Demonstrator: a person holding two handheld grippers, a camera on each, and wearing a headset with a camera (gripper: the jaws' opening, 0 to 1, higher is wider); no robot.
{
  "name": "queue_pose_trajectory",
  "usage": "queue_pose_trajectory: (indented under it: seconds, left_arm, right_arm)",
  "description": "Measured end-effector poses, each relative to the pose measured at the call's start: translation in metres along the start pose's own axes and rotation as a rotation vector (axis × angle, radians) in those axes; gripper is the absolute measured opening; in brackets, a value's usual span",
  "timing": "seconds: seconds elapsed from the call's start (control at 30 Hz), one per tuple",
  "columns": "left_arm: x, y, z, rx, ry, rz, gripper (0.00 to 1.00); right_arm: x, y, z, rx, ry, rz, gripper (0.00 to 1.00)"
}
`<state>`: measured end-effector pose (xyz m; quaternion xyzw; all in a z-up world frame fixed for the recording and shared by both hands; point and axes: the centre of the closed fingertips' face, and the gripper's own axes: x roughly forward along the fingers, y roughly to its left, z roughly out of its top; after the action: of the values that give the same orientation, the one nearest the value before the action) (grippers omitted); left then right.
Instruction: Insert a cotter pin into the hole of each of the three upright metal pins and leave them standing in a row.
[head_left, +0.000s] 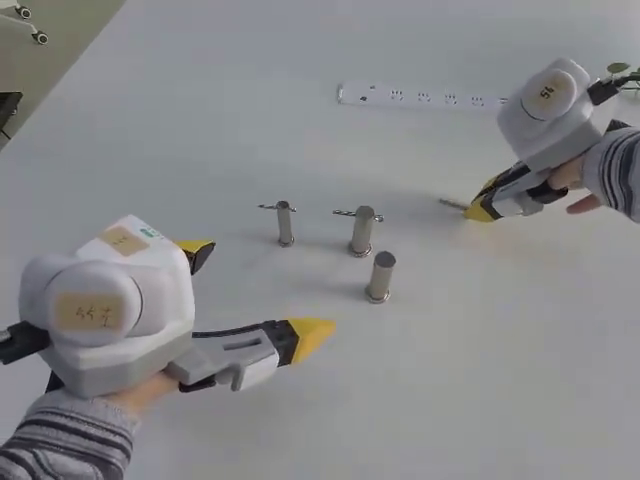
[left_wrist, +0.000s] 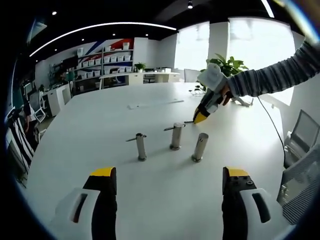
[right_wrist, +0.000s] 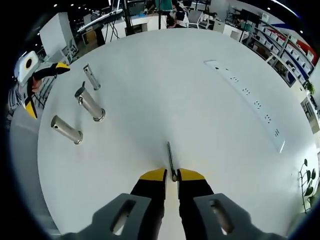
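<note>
Three upright metal pins stand on the white table. The left pin (head_left: 285, 223) and the middle pin (head_left: 362, 231) each carry a cotter pin through the top. The nearer pin (head_left: 380, 277) has a bare top. My right gripper (head_left: 478, 212) is low over the table, right of the pins. It is shut on a loose cotter pin (right_wrist: 170, 157) that sticks out ahead of the fingertips (right_wrist: 155, 175) toward the pins. My left gripper (left_wrist: 169, 172) is open and holds nothing, its jaws wide apart and pointing at the pins (left_wrist: 176, 136) from the near left.
A white power strip (head_left: 420, 97) lies at the far side of the table. A green plant (left_wrist: 227, 65) stands beyond the right arm. The table edge (head_left: 60, 85) runs along the far left, with chair wheels past it.
</note>
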<state>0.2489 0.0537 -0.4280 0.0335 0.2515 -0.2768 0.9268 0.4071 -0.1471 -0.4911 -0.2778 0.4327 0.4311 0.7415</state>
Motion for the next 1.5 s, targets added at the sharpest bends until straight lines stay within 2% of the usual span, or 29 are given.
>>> queue_pose_trajectory:
  seconds: [0.1, 0.33, 0.47, 0.57, 0.77, 0.9, 1.0, 1.1, 1.33, 1.5]
  left_arm:
    - [0.001, -0.001, 0.0, 0.003, 0.001, -0.004, 0.86]
    - [0.0, 0.002, 0.0, 0.003, 0.004, 0.0, 0.85]
    - [-0.001, 0.0, 0.002, 0.004, 0.003, -0.002, 0.83]
    - [-0.001, -0.002, 0.004, 0.018, 0.001, -0.009, 0.8]
    - [-0.002, -0.005, 0.015, 0.02, -0.019, -0.023, 0.74]
    - [-0.001, -0.005, 0.017, 0.018, -0.014, -0.031, 0.7]
    - [0.0, -0.007, 0.024, 0.03, -0.019, -0.043, 0.65]
    - [0.002, -0.009, 0.032, 0.038, -0.026, -0.055, 0.61]
    - [0.012, -0.017, 0.047, 0.09, -0.009, -0.103, 0.47]
    - [0.017, -0.023, 0.058, 0.111, -0.016, -0.122, 0.46]
  right_arm:
    - [0.0, -0.001, 0.0, -0.003, 0.006, -0.001, 0.01]
    - [0.001, -0.005, -0.004, -0.102, 0.049, -0.028, 0.0]
    - [0.001, -0.004, -0.003, -0.139, 0.052, -0.036, 0.0]
    - [0.001, -0.004, -0.003, -0.136, 0.04, -0.043, 0.0]
    - [-0.003, -0.001, 0.002, -0.184, -0.028, -0.08, 0.0]
    - [-0.012, 0.003, 0.012, -0.209, -0.092, -0.107, 0.0]
    - [-0.018, 0.008, 0.019, -0.239, -0.128, -0.121, 0.0]
    - [-0.027, 0.02, 0.031, -0.279, -0.176, -0.125, 0.0]
    - [-0.044, 0.048, 0.051, -0.387, -0.243, -0.128, 0.0]
    - [-0.052, 0.069, 0.062, -0.433, -0.276, -0.099, 0.0]
